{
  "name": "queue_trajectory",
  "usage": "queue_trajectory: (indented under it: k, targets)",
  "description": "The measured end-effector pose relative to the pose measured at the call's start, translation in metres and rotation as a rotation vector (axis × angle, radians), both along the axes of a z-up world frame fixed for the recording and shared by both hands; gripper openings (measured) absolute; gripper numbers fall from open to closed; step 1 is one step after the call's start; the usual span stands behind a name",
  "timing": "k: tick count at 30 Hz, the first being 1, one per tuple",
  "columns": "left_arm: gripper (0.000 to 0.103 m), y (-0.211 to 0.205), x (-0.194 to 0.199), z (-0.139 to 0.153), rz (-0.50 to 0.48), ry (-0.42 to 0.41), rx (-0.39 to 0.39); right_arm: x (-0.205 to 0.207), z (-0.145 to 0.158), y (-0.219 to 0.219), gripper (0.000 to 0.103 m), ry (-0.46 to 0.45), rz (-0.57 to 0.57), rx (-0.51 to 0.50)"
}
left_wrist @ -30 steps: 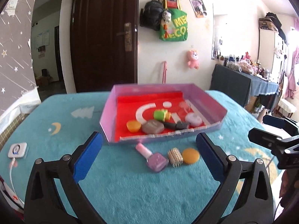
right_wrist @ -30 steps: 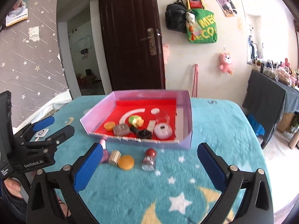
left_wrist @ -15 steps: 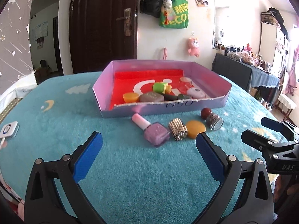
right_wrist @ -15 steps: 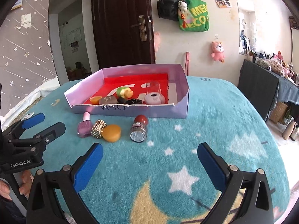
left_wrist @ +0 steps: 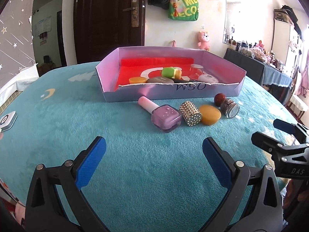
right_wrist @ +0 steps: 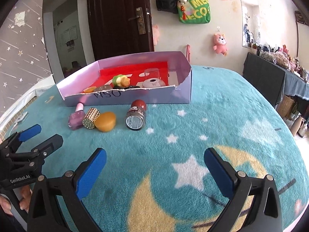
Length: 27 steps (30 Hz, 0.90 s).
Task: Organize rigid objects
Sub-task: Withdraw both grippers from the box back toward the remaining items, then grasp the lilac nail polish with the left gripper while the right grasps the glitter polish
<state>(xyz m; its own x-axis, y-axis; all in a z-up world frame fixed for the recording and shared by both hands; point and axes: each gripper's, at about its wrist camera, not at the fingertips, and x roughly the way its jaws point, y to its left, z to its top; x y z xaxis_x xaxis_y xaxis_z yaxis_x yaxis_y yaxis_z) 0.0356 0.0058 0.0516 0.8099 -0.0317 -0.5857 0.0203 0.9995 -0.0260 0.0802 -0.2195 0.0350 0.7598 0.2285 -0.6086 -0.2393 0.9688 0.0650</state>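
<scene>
On the teal blanket (left_wrist: 58,116), the purple bottle (left_wrist: 166,118) lies ahead of the left gripper (left_wrist: 154,154); both grippers, right gripper (right_wrist: 154,166) included, stand apart, now nearer than before.

The box's front wall (left_wrist: 171,92) hides the lower parts of the items inside, and the white device (left_wrist: 6,120) is cut off at the left edge.

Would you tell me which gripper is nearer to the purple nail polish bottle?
Left. The left gripper sits open directly in front of the purple nail polish bottle. The right gripper, also open, is farther off to the bottle's right, facing the glitter jar.
</scene>
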Motion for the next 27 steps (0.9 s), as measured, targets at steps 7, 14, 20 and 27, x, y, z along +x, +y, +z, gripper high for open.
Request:
queue_trajectory:
  k: [7, 14, 20, 27]
  targets:
    - [0.102, -0.003, 0.0, -0.001, -0.002, 0.002, 0.015, 0.0, -0.008, -0.001, 0.103, 0.014, -0.007, -0.001]
    - [0.102, -0.003, 0.001, -0.002, -0.001, 0.006, 0.018, 0.0, -0.008, -0.002, 0.103, 0.012, -0.005, -0.006]
    - [0.102, -0.003, 0.001, -0.001, -0.002, 0.013, 0.018, 0.0, -0.009, 0.0, 0.103, 0.019, 0.0, -0.014]
    - [0.102, 0.0, 0.012, 0.004, -0.006, 0.054, 0.013, 0.003, -0.008, 0.003, 0.103, 0.037, 0.007, -0.029]
